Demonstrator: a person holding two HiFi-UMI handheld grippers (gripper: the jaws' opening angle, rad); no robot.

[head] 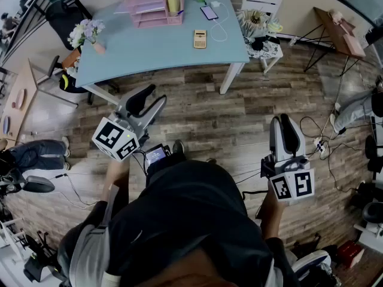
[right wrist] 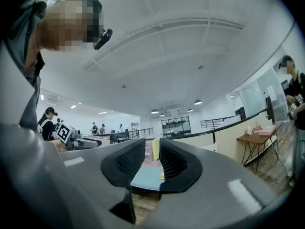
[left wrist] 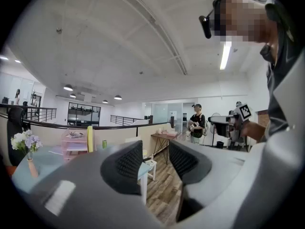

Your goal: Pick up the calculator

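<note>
While standing well back on the wood floor (head: pixel 197 118), faces a pale blue table (head: pixel 149 46) set far ahead, well apart from both tools. Carries the left gripper (head: pixel 154 95) about level, jaws moderately apart with nothing between them, aimed past the table's right end. Carries the right gripper (head: pixel 285 122) level too, with only a narrow gap between its pads, likewise empty, lined up on the tabletop. Farther off, on that top: pink stacked trays (head: pixel 152 8) at the far edge, a vase of flowers (head: pixel 84 33) at the left end, a phone (head: pixel 209 12) trailing a white cable (head: pixel 222 28). Smallest of all, the calculator (head: pixel 200 39): lying flat on bare blue surface, right of centre, nearer the front edge than the back, just beside the cable's loop and seemingly not touching it. Looks tan, thin and rectangular. Judged light, stiff plastic, smooth-cased and likely to skid on the slick top; sturdy enough, though unkind to squeeze on the keys. Best taken across the short width, pads on the two long side edges near mid-length, with one jaw worked low given the flat lie. Runs its long axis from the front edge toward the back, nearly up-and-down in the head view. Cannot tell at this size which end bears the display. Calls for a walk forward first, being well out of reach.
</note>
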